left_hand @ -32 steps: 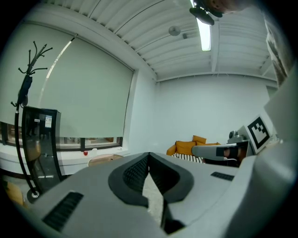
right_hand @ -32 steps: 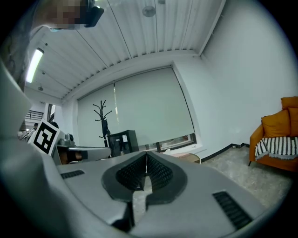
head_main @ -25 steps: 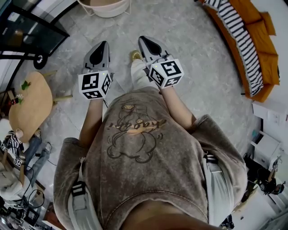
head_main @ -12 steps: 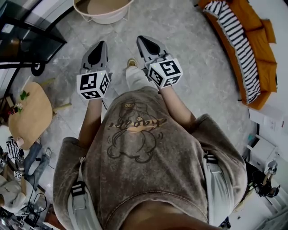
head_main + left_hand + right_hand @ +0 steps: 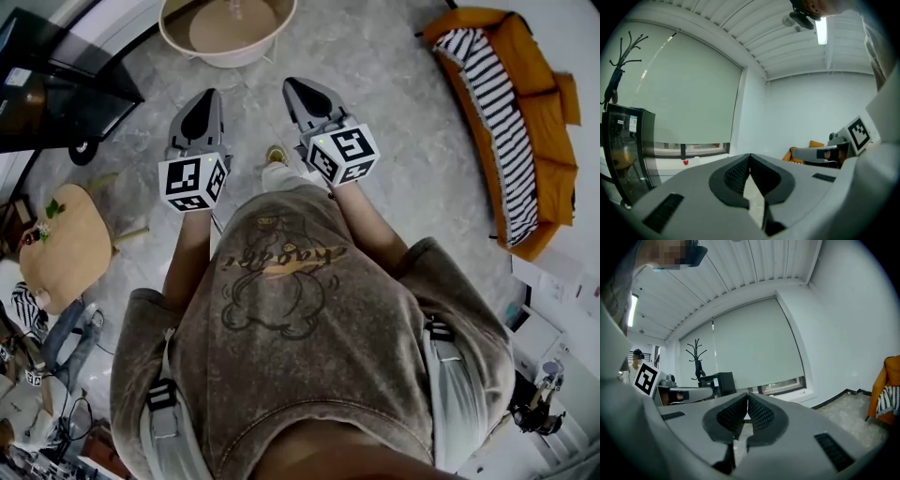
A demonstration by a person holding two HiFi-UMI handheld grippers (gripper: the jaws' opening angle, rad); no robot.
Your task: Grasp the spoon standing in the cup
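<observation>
At the floor's left edge stands a round wooden side table (image 5: 61, 248), and beyond it a dark glass-fronted cabinet (image 5: 56, 84). The person holds the left gripper (image 5: 209, 94) out in front of the shirt (image 5: 281, 309), over the bare grey floor (image 5: 394, 56). Its jaws are pressed together with nothing between them. Ahead of both grippers, at the floor's far edge, is a pale round table (image 5: 225, 60). A small light object (image 5: 238, 8) stands on its top, too small to tell whether it is the cup with the spoon. The right gripper (image 5: 292, 84), just beside the left, is likewise clenched and empty. Along the floor's right edge runs an orange sofa (image 5: 548, 141) with a striped blanket (image 5: 487, 84).
</observation>
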